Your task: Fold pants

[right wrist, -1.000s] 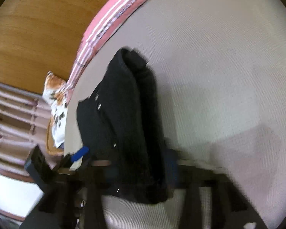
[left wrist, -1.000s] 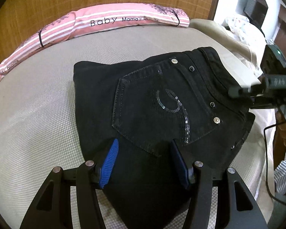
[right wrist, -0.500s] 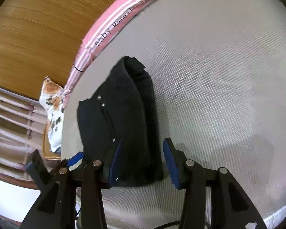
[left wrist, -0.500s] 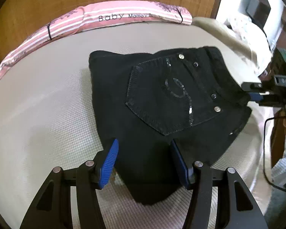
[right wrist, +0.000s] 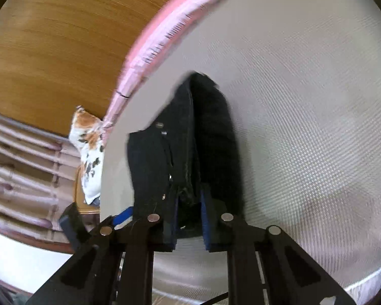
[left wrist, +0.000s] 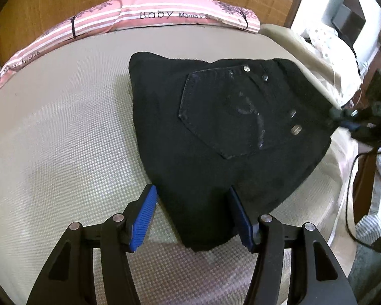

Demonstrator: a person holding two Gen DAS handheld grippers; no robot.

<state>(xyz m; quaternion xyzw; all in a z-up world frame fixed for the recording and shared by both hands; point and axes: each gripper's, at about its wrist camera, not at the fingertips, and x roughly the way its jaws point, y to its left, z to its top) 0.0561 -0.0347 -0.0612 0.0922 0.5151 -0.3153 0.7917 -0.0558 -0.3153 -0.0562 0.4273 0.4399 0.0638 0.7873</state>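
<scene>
A: The right claw (right wrist: 189, 218) is closing on the near edge of the folded black pants (right wrist: 188, 152) — blue pads on either side of a pinch of dark denim, and from its own camera the cloth looks caught between them. The left claw (left wrist: 193, 218) stands released, its jaws wide, with the narrow near corner of the pants showing in the gap and neither pad pressing on it.

B: And the pants themselves?

A: Lying in a compact fold on the bed (left wrist: 63, 132), back pocket (left wrist: 228, 117) up, between the pink striped pillow (left wrist: 149, 17) at the headboard and the two claws.

B: How should the step be done well?

A: My judgement: take every layer of that edge in one bite before moving, then carry it low and evenly so the stack doesn't slide apart. The free left claw could steady the corner nearest it. A grip on the top layer alone would peel the fold open.

B: What does each view give that the other misses?

A: The left wrist view shows the top face of the pants — pocket stitching, rivets, overall outline — and the right claw only as a blur at the edge of the pants farthest from the pillow's printed lettering. The right wrist view shows the stacked side edge and the pinch itself, which the left view can't resolve.
</scene>
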